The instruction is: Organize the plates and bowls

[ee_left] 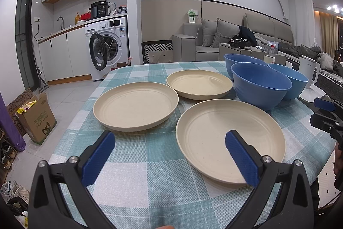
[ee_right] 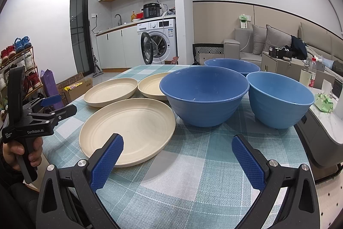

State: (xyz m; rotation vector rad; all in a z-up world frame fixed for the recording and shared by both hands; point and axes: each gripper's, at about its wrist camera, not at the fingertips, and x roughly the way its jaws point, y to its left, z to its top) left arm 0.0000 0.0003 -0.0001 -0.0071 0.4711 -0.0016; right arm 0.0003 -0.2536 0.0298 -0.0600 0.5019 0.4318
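while upright, plates (ee_left: 230, 138) unstacked

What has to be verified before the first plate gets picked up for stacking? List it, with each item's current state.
1. Left gripper open and holding nothing: ok.
2. Right gripper open and holding nothing: ok.
3. Near plate bare, nothing lying in it: ok.
4. The other two plates lie flat on the tablecloth, not yet stacked: ok.
5. Three blue bowls upright and bare inside: ok for the two near ones; cannot tell for the far one.
6. Gap between the near plate and the nearest bowl for a finger at the rim: cannot tell; they look very close.
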